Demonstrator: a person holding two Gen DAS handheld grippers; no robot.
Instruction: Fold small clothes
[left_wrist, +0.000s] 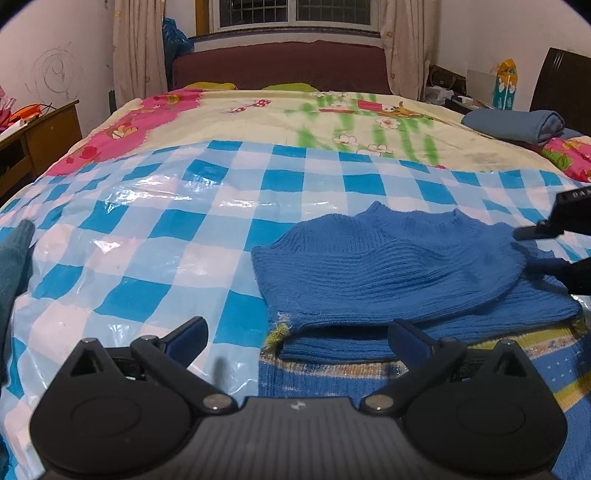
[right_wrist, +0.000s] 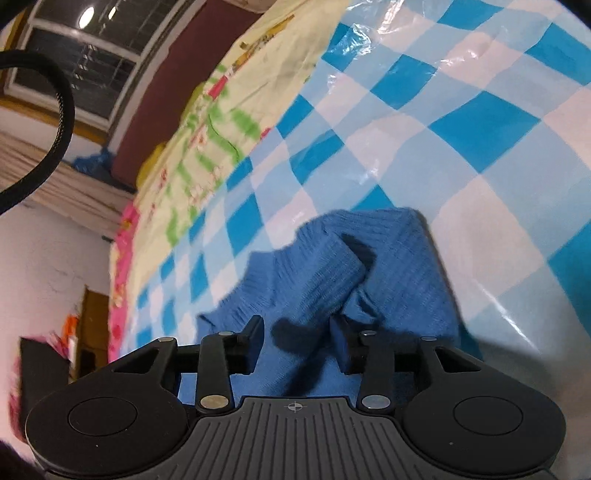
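A small blue knit sweater (left_wrist: 391, 266) lies partly folded on the blue-and-white checked plastic sheet (left_wrist: 155, 236) on the bed. Its striped yellow-green hem (left_wrist: 369, 369) is near the camera. My left gripper (left_wrist: 297, 334) is open and empty, just above the hem's left end. My right gripper (right_wrist: 297, 328) is open, its jaws either side of a raised fold of the sweater (right_wrist: 325, 266). It also shows at the right edge of the left wrist view (left_wrist: 546, 247), at the sweater's right side.
A dark teal garment (left_wrist: 14, 266) lies at the left edge of the sheet. A folded grey-blue cloth (left_wrist: 517, 123) sits at the far right of the bed. A wooden desk (left_wrist: 37, 136) stands left, the headboard (left_wrist: 280, 62) behind.
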